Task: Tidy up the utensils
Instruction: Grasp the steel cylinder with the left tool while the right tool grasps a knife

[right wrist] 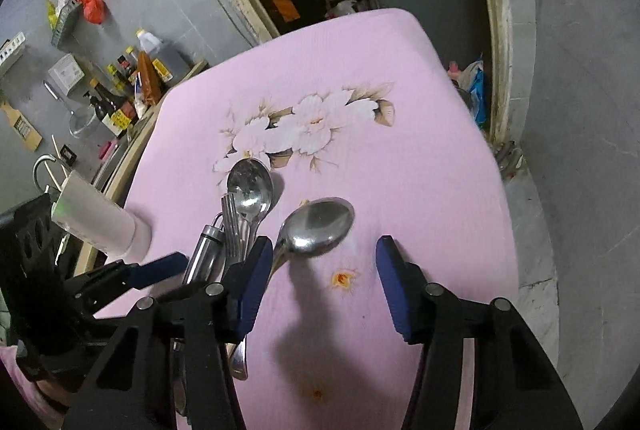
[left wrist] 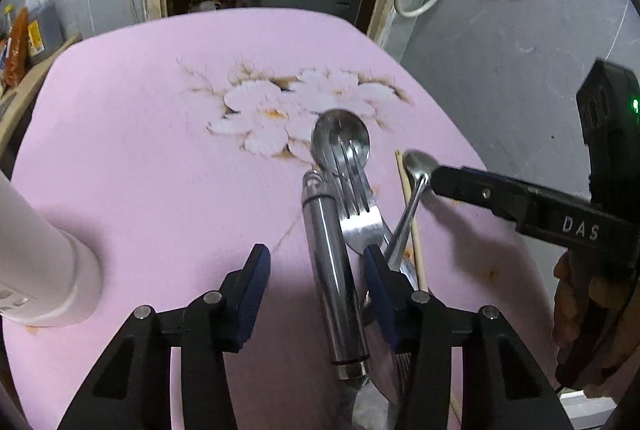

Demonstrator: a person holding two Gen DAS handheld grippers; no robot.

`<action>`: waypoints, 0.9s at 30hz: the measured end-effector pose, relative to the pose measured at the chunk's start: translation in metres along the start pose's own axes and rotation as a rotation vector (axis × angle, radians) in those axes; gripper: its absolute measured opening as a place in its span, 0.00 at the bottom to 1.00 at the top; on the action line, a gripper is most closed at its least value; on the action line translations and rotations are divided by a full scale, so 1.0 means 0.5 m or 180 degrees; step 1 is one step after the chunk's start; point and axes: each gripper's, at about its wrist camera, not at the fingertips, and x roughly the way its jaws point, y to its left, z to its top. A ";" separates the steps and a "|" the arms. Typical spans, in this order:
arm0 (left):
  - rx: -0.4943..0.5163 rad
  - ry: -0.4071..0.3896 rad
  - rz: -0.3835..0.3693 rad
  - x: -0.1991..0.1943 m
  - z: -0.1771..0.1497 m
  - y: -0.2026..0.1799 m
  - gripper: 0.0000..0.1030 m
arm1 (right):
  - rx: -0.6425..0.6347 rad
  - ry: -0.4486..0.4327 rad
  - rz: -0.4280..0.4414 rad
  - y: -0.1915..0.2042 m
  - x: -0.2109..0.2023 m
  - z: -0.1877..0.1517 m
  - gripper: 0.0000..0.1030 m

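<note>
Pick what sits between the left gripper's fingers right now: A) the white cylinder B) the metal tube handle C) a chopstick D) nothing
B: in the left wrist view the metal tube handle runs up between the left gripper's open fingers, and neither pad presses on it.

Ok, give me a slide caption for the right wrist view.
Right gripper open over a spoon beside piled cutlery on a pink floral tablecloth.
</note>
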 end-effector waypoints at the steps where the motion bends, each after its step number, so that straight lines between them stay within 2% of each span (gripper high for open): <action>1: -0.0002 0.0014 0.0007 0.002 0.000 -0.001 0.42 | -0.0013 0.0049 0.0002 0.006 0.010 0.005 0.47; 8: 0.0099 0.0128 0.0046 0.014 0.018 -0.003 0.38 | -0.0098 0.0236 0.0120 0.034 0.049 0.023 0.44; 12: 0.0109 0.0185 0.0021 0.017 0.026 0.001 0.34 | 0.0104 0.0248 0.0250 0.028 0.055 0.032 0.30; 14: 0.0097 0.0217 0.0010 0.018 0.030 0.006 0.30 | 0.0280 0.0259 0.0323 0.016 0.059 0.034 0.26; 17: 0.0020 0.0288 -0.0044 0.019 0.040 0.019 0.23 | 0.0439 0.0306 0.0364 0.012 0.072 0.036 0.26; 20: -0.0171 0.0335 -0.0202 0.020 0.044 0.040 0.22 | 0.0516 0.0437 0.0386 0.026 0.087 0.034 0.26; 23: -0.0175 0.0341 -0.0214 0.021 0.042 0.041 0.22 | 0.0637 0.0568 0.0431 0.033 0.096 0.025 0.26; 27: -0.0227 0.0340 -0.0226 0.020 0.040 0.044 0.22 | 0.0864 0.0610 0.0513 0.029 0.110 0.014 0.26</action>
